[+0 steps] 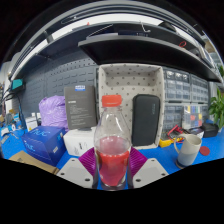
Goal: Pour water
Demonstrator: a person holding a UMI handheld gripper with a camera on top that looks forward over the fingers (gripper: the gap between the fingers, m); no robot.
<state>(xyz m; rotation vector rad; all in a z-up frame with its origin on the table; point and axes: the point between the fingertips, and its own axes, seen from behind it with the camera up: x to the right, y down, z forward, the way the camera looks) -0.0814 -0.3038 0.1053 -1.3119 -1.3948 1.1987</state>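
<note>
While the gripper (112, 172) sits low at the near edge of the scene, a clear plastic bottle (112, 145) with a red cap (112, 101) stands upright between its two fingers (76, 172). Bottle holds red liquid in its lower half. Purple pads (88, 160) show on both sides of the bottle base, close against it; looks like the fingers are pinching the bottle, no gap visible on either side.

Behind the bottle: white pegboard panel (128, 88), with a dark grey box (80, 105) just beside it and a black flat object (146, 118) leaning upright in front of it. A purple bundle (52, 112) sits next to the grey box. A blue box (44, 145) rests on the blue worktop (212, 152), near the fingers, with a small white box (78, 141) between it and the bottle.

On the other side, a white cup (188, 148) with something sticking out of it stands on the worktop, apart from the bottle. Green plant (217, 108) at the far side beyond the cup. Dark shelf (150, 45) overhead. Small items near the cup too blurred to tell.
</note>
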